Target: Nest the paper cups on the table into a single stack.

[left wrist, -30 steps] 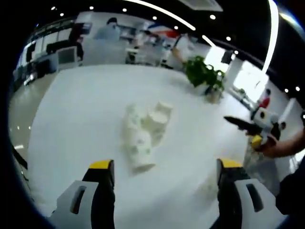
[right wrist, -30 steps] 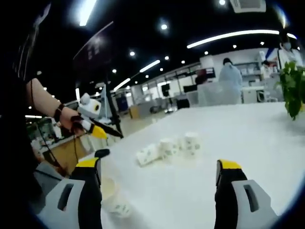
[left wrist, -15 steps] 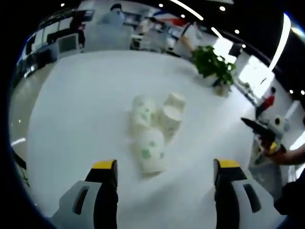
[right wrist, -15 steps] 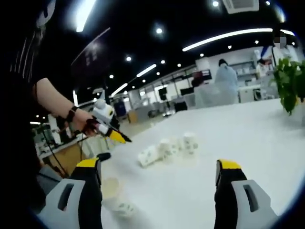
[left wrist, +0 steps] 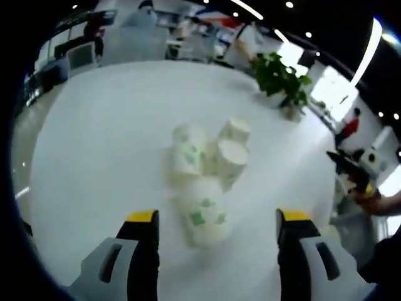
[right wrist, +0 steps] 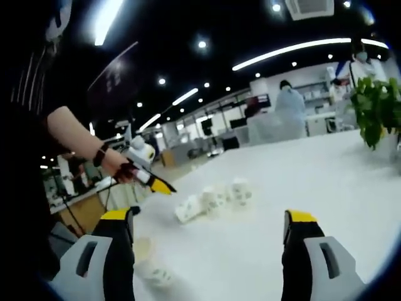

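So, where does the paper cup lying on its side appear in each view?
Left gripper view: the lying paper cup is low in the centre, between the tongs, nearest of the cluster.
Right gripper view: it is left of centre, at the cluster's left end.
Shared landmark: the potted plant, at the right edge there.

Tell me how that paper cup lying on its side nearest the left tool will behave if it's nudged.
The lying cup looks thin and empty, so probably light and easily crushed. On its side, it would likely roll in an arc, perhaps into the cluster of cups behind.
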Available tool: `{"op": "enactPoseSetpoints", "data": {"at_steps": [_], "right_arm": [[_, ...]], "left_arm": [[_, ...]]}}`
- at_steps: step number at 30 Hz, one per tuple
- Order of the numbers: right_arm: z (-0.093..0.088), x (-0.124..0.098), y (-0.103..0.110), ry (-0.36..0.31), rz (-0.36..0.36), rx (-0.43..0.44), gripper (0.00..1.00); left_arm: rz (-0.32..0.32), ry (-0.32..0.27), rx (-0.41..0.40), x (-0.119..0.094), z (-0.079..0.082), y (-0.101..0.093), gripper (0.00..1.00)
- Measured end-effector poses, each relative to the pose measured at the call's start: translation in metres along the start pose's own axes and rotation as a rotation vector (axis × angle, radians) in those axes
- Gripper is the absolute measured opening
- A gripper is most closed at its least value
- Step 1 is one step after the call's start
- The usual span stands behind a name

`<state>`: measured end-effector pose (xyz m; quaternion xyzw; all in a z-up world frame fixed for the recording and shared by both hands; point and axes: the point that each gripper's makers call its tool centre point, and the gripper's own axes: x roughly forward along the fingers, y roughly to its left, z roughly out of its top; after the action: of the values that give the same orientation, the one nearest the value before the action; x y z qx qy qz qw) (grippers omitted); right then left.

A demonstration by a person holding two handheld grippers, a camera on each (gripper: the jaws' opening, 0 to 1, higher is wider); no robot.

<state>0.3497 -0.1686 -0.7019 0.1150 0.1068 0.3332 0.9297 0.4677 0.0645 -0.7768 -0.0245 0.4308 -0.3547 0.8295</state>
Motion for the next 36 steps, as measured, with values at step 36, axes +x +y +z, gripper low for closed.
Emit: {"op": "enactPoseSetpoints", "data": {"at_steps": [36], "right_arm": [[-0.001, -0.014, -0.004, -0.025, -0.039, 0.030, 0.97]], "left_arm": [[0.044, 0.130, 0.006, 0.050, 0.000, 0.014, 0.69]]}}
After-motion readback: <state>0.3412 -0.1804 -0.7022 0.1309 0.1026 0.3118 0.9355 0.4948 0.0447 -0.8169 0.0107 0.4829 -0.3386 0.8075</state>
